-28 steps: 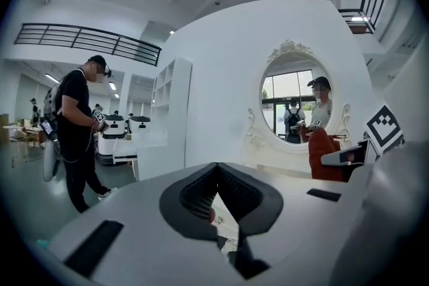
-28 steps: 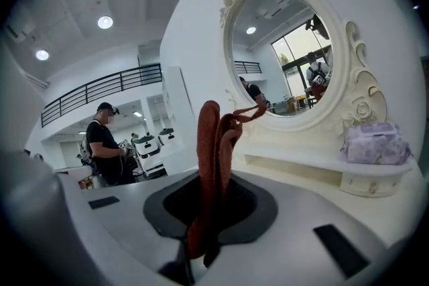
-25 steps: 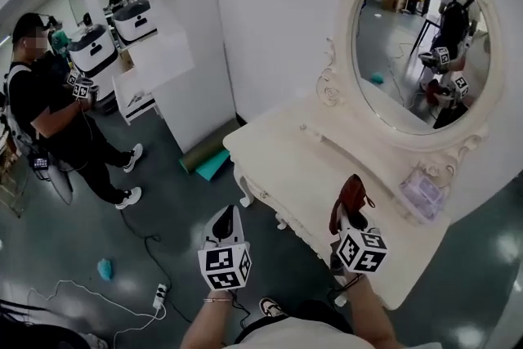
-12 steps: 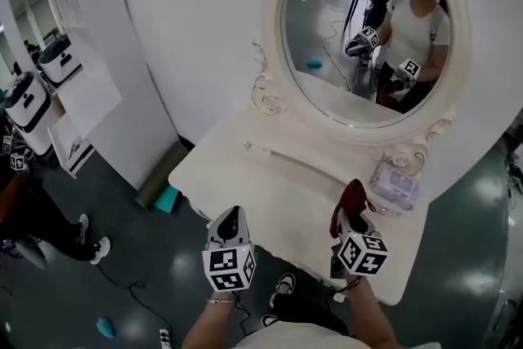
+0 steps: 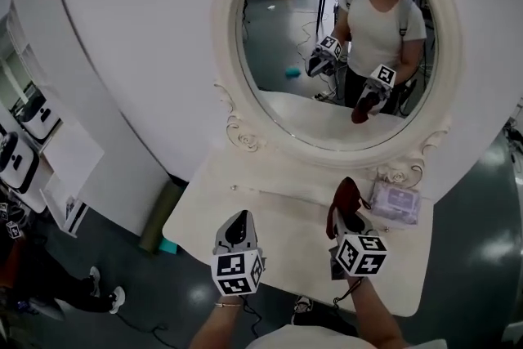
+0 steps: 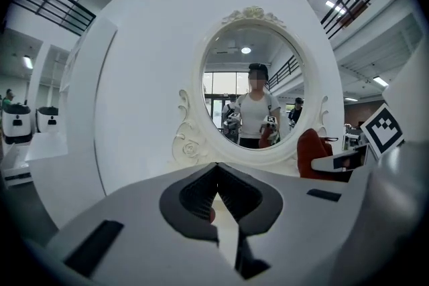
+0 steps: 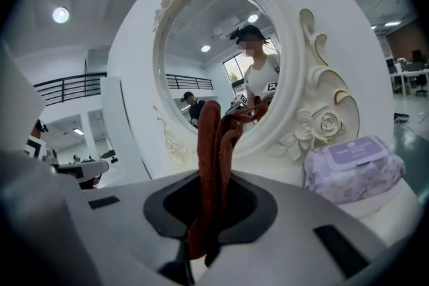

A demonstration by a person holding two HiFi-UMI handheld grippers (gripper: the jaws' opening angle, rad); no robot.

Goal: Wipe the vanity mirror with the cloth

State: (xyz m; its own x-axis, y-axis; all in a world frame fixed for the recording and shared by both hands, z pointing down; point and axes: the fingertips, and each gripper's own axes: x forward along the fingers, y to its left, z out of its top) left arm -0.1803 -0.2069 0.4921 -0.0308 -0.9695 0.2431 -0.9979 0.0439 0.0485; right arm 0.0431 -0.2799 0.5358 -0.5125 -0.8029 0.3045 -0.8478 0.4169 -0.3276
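the view has swung round within the last second: the mirror (image 5: 327, 37), off at 2 o'clock before, now sits square ahead at 12 o'clock, above the white worktop (image 5: 270, 217). a pack of wipes (image 5: 396, 200) lies at 4 o'clock by the frame. the left gripper (image 5: 237, 226), at 7 o'clock, has its jaws together on nothing. the right gripper (image 5: 347, 212), at 5 o'clock, is clamped on the dark red cloth (image 5: 346, 194), well short of the glass. wiping looks ready to start.
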